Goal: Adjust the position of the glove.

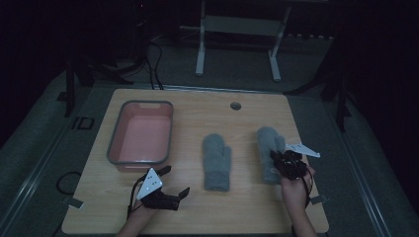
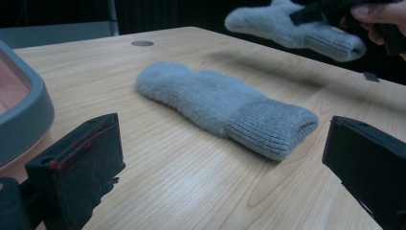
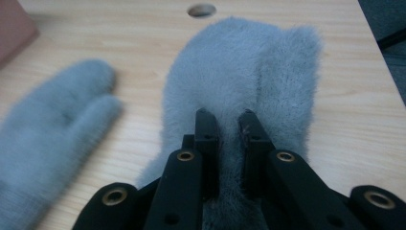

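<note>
We judge work barely begun. Our right gripper [image 3: 225,120] jaws nearly closed, pinching right mitten [image 1: 269,148] cuff, lifted off worktop [image 1: 247,207]. Left gripper [image 1: 170,185] jaws wide apart, empty. Left mitten [image 1: 216,160] lies flat mid-worktop. Pink bin [image 1: 143,136] empty; both mittens left to place.

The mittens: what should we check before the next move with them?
1. Right tongs pinching the right mitten: ok, jaws closed on its fabric near the cuff.
2. That mitten lifted off the table: ok, in the left gripper view it hangs in the air.
3. Left tongs free: ok, jaws wide open, holding nothing.
4. Middle mitten ready to grab: ok, flat on the table, untouched.
5. Bin ready for mittens: ok, nothing lies in it.
6. Grip firm enough for carrying: cannot tell.
</note>
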Tool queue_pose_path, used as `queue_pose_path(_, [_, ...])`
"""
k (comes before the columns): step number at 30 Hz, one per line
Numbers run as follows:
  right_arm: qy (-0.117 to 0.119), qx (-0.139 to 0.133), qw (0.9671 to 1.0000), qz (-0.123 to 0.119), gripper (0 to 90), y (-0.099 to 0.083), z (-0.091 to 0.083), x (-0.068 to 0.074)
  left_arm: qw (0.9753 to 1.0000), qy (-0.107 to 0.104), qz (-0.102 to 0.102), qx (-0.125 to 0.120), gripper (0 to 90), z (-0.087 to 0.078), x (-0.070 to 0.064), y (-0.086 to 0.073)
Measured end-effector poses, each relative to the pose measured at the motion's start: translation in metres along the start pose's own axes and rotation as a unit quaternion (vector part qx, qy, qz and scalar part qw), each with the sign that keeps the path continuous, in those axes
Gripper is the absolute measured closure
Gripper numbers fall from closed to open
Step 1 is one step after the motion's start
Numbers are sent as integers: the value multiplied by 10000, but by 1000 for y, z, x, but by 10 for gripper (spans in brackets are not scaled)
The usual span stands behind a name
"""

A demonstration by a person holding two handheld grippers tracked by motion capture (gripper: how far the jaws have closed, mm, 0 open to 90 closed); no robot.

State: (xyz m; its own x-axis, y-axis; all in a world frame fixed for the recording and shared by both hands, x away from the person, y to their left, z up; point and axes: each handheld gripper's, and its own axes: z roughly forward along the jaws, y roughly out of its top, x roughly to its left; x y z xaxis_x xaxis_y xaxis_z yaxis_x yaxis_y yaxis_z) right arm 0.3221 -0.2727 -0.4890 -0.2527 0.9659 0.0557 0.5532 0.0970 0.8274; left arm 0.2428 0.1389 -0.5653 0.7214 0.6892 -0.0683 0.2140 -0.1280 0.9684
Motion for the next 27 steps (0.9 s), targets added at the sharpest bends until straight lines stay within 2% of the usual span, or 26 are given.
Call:
queue_pose_path(1, [-66, -54, 9999, -82, 817, 2, -1, 5, 10000, -8, 24, -5, 5, 0, -1, 0])
queue_pose_path(3, [145, -79, 9998, 73, 816, 7, -3, 13, 10000, -24, 43, 2, 5, 0, -2, 0])
queue_pose_path(6, [237, -148, 9996, 85, 816, 11, -4, 24, 10000, -21, 33, 19, 5, 1, -1, 0])
queue_pose_path(7, [328, -186, 9992, 112, 816, 15, -5, 35, 10000, -16, 30, 25, 5, 1, -1, 0])
queue_pose_path(10, [467, -239, 9984, 220, 815, 20, -5, 52, 10000, -1, 42, 8, 5, 1, -1, 0])
queue_pose_path(14, [689, -280, 9971, 188, 815, 23, -3, 80, 10000, -14, 56, 6, 5, 1, -1, 1])
queue_pose_path(20, [937, -178, 9953, 180, 814, 23, 6, 118, 10000, -12, 58, -19, 5, -1, -1, 1])
queue_pose_path(24, [943, -50, 9953, 236, 814, 19, 16, 136, 10000, -12, 48, -53, 5, -2, -1, 2])
queue_pose_path(27, [973, 101, 9947, 310, 813, 14, 24, 143, 10000, -30, 38, -72, 5, -3, -1, 2])
